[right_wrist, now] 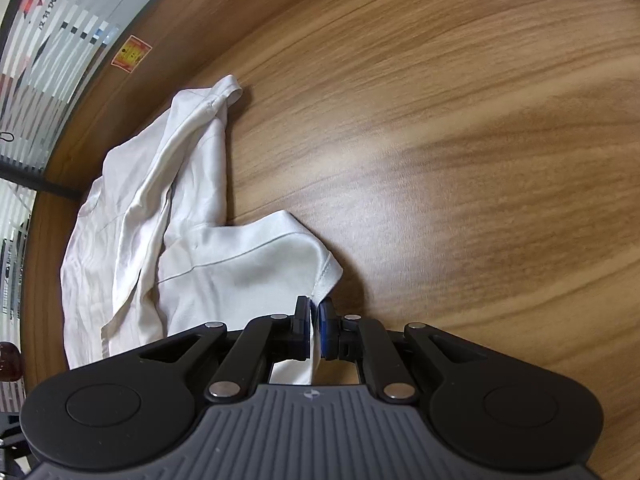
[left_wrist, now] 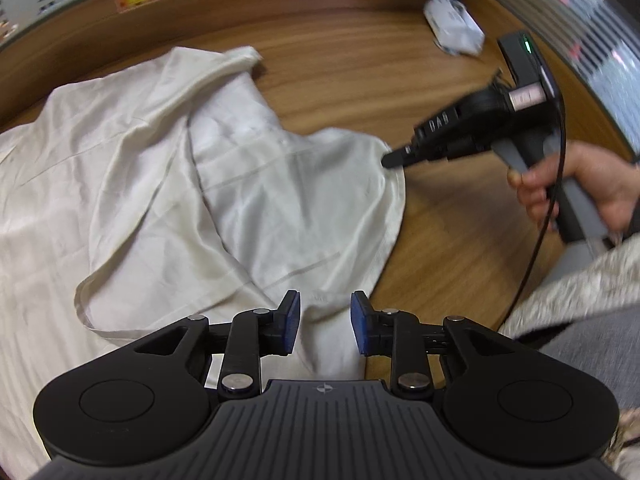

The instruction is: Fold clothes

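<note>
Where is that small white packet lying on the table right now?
In the left wrist view the white packet lies at the far right of the wooden table, beyond the white shirt and the right tool.

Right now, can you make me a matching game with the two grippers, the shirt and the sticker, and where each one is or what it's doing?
Things:
1. left gripper
2. right gripper
3. shirt
4. sticker

States:
A. orange, stuck on the far table edge
B. white, crumpled on the wooden table
C. open, cloth between its fingers
D. pinching the shirt's edge

Pairs: 1-C, 2-D, 3-B, 4-A
</note>
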The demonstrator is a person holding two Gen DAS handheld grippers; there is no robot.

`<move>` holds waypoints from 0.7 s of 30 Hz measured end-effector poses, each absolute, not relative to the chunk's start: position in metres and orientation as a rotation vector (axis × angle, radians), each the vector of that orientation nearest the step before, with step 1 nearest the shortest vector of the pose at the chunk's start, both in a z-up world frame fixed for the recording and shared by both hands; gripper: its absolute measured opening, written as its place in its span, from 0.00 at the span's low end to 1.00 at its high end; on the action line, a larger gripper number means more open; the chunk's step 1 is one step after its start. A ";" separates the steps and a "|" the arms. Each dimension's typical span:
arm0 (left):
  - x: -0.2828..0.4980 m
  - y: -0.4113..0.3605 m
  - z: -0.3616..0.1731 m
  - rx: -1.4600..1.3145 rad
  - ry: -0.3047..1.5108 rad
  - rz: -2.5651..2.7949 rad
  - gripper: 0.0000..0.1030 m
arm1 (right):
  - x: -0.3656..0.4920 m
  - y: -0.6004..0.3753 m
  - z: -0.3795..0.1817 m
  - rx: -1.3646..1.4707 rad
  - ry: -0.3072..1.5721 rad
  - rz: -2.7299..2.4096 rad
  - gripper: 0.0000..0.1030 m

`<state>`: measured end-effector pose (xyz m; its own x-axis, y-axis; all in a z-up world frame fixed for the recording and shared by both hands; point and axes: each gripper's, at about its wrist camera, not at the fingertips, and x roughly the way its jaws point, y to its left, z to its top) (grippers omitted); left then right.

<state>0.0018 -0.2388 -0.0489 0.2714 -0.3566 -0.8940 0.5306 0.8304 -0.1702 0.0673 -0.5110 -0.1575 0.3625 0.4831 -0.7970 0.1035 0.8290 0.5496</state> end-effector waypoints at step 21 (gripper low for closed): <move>0.044 -0.285 -0.057 0.183 1.031 -0.557 0.31 | 0.076 -0.427 -0.086 0.580 1.143 0.692 0.01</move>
<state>0.0440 -0.2851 -0.0572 0.3901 -0.3516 -0.8510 0.5190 0.8474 -0.1122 0.0757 -0.4272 -0.0862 0.2540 0.7489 -0.6121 -0.1955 0.6595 0.7258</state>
